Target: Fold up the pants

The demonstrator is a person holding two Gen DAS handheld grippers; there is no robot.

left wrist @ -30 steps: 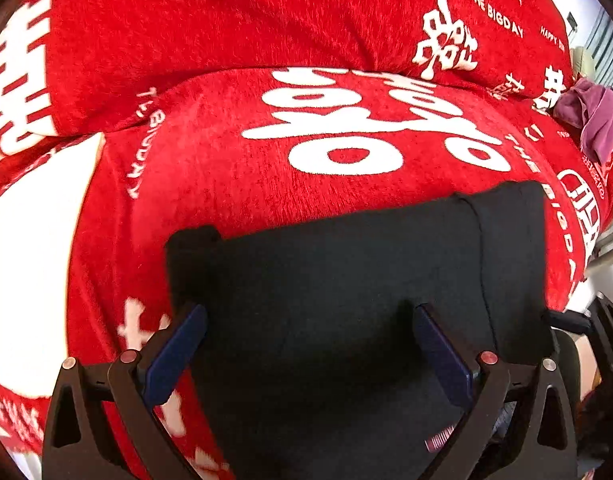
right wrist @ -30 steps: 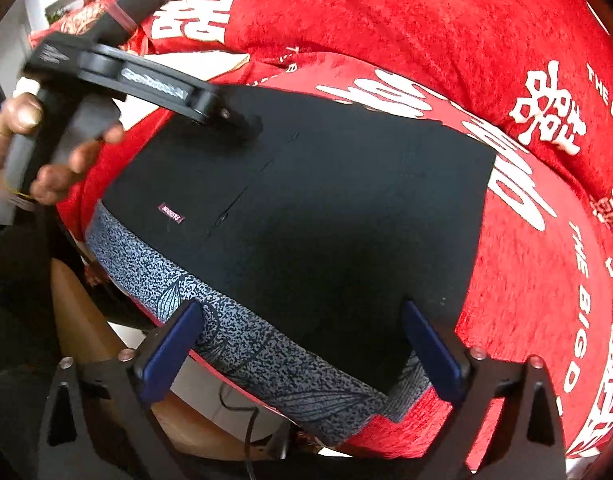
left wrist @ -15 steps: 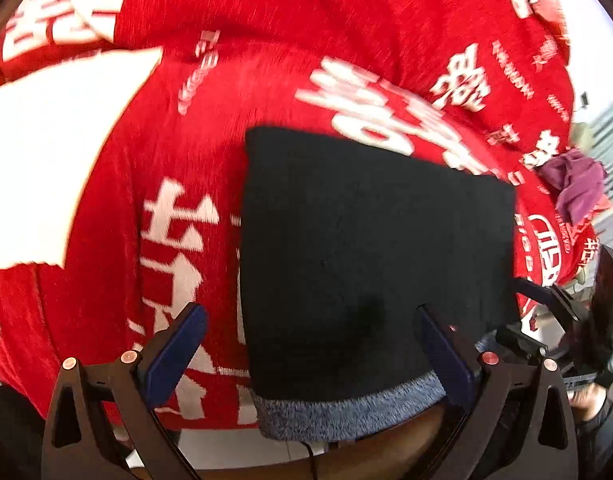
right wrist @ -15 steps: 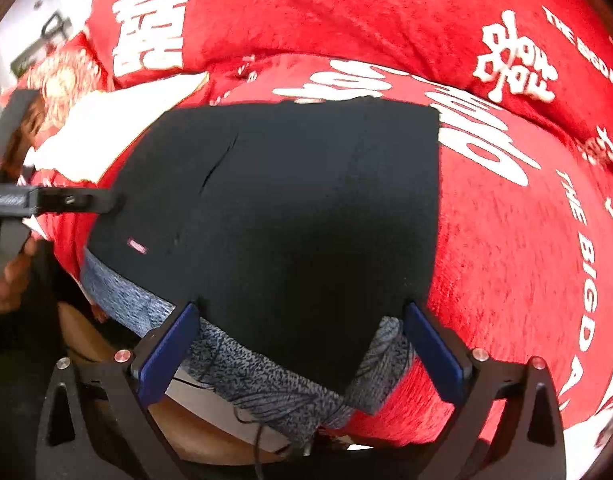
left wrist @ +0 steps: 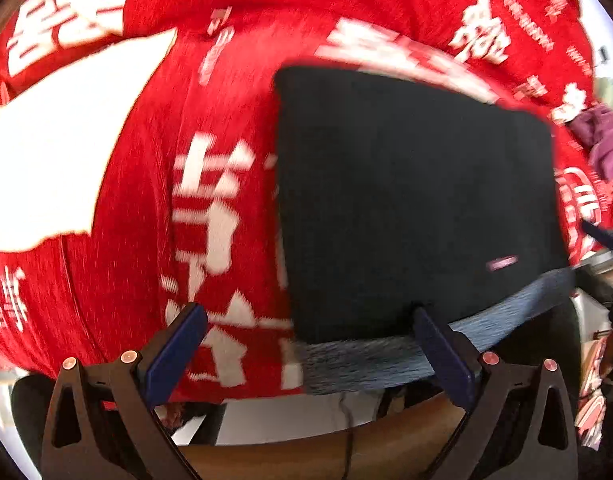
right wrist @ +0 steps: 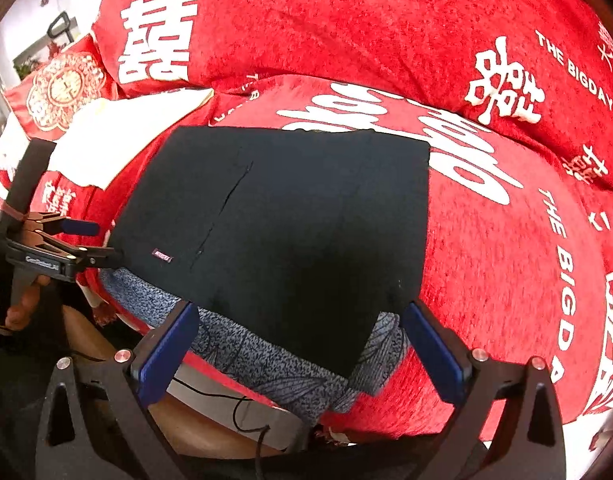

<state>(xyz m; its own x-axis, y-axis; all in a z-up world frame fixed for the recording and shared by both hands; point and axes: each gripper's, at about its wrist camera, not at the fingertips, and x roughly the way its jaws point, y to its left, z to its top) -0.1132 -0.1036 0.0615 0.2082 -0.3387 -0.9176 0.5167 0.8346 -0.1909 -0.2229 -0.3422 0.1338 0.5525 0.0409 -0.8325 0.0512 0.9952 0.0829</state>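
Nearest the left wrist camera, the left gripper [left wrist: 306, 344] hangs with its blue pads spread wide and nothing between them; a second ago those pads stood right over the black cloth, and now they sit back at its near corner, off the edge of the seat, so the tool has let go and pulled away. The right gripper [right wrist: 298, 344] is likewise released, its pads apart and empty just short of the hanging hem, and it too has drawn back a little from where it was. Between them lie the pants [right wrist: 290, 216], folded into a compact black rectangle with a small label [right wrist: 163, 256] near the left edge and a patterned grey band [right wrist: 266, 360] drooping over the front of the cushion. Over the last second the bundle has stayed square and flat while both tools retreated, which I judge to mean the final fold is laid and the task is at or very near its end; at most a little smoothing of the drooping band might remain. The surface under it is a red sofa cover [right wrist: 506, 240] printed with white characters, soft and rounded, so the stack could slide forward if nudged. Farther left lies a white cloth [right wrist: 118, 132] and a red embroidered cushion [right wrist: 62, 88]; in the left view a purple garment [left wrist: 604, 140] rests at the far right. Beyond is pale wall, too blurred to detail.
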